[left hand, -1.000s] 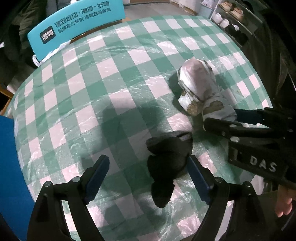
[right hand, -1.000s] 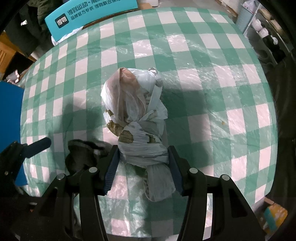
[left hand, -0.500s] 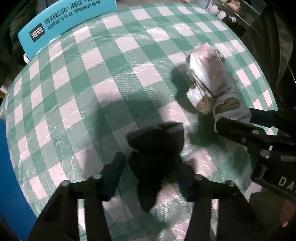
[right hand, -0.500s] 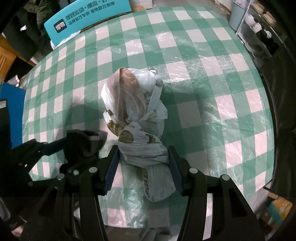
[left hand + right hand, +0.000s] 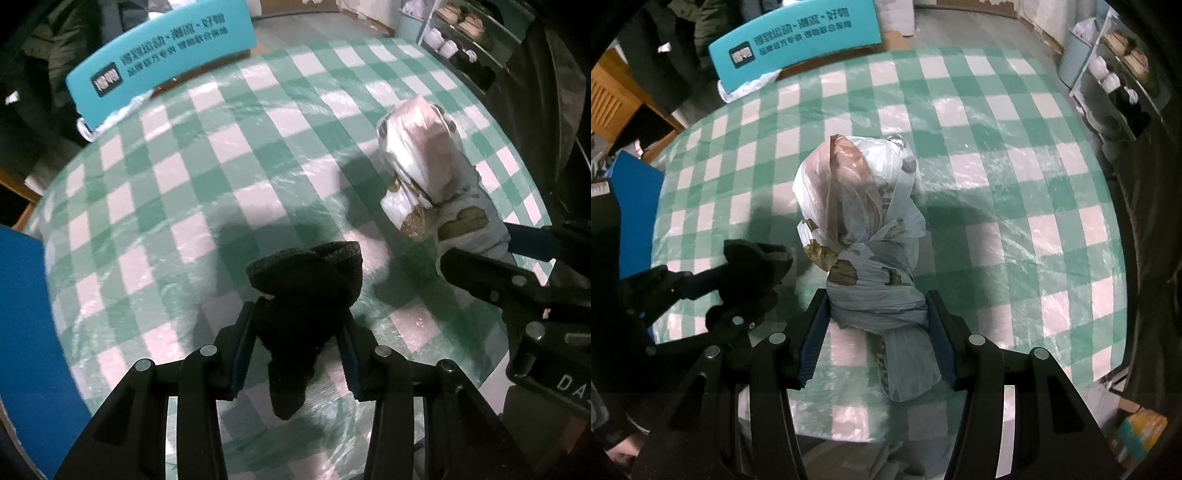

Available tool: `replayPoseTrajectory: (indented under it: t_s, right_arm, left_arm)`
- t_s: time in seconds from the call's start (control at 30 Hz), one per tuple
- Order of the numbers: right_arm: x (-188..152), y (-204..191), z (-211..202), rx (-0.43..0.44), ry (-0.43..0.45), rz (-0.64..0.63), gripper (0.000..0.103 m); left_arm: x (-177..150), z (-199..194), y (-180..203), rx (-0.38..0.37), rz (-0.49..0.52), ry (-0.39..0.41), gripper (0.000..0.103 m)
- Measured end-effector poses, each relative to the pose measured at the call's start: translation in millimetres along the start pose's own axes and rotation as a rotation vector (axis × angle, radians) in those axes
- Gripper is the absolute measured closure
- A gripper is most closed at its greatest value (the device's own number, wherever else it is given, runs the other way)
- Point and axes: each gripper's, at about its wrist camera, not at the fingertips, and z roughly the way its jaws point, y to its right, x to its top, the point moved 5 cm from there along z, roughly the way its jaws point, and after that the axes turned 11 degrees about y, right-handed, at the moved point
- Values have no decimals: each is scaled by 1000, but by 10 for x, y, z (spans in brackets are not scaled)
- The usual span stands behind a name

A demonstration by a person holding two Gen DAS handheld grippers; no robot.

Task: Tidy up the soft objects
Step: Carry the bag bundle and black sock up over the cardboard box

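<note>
My left gripper is shut on a black knitted sock and holds it above the green-and-white checked tablecloth. The sock also shows in the right wrist view, at the left, in the left gripper. My right gripper is shut on a white plastic bag bundle wrapped around soft contents, held by its twisted lower end. The bundle shows at the right in the left wrist view, with the right gripper's fingers on it.
A teal chair back with Chinese lettering stands at the table's far edge. A blue panel is at the left. Shelves with shoes stand at the far right. A cardboard box lies on the floor at the lower right.
My left gripper closed on the black sock, which lay on the table, and lifted it. My right gripper kept hold of the bag bundle and rose slightly.
</note>
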Motion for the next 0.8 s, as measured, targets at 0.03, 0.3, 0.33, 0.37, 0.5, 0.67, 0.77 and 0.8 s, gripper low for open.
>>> replayPoseTrajectory:
  t_s: [0.03,0.3,0.33,0.37,0.5,0.67,0.77,0.8]
  right_arm:
    - [8,-28,-18,2,5,-5,51]
    - [62,-207,-169,11,42,-37,51]
    - [65,-228,-191,12,46,-42,51]
    - [68,-251,-208,12,50,-47,51]
    - [103,-349,-286,18,69,-68,51]
    - [131,-489,-356,31,88,-87,51]
    - [150,-578,-408,45,101,-98,51]
    - [157,-608,-426,49,105,-102,51]
  left_arm:
    - [8,-17,3,3,-2,7,60]
    - [58,-370,-37,43,-5,72,61]
    - [66,-398,-49,45,-7,77,61]
    - [67,-441,-69,48,-11,84,61]
    - [90,-559,-171,60,-19,109,61]
    - [96,-709,-254,76,-29,136,60]
    - [87,-812,-307,77,-39,152,61]
    - [82,-854,-336,81,-42,158,61]
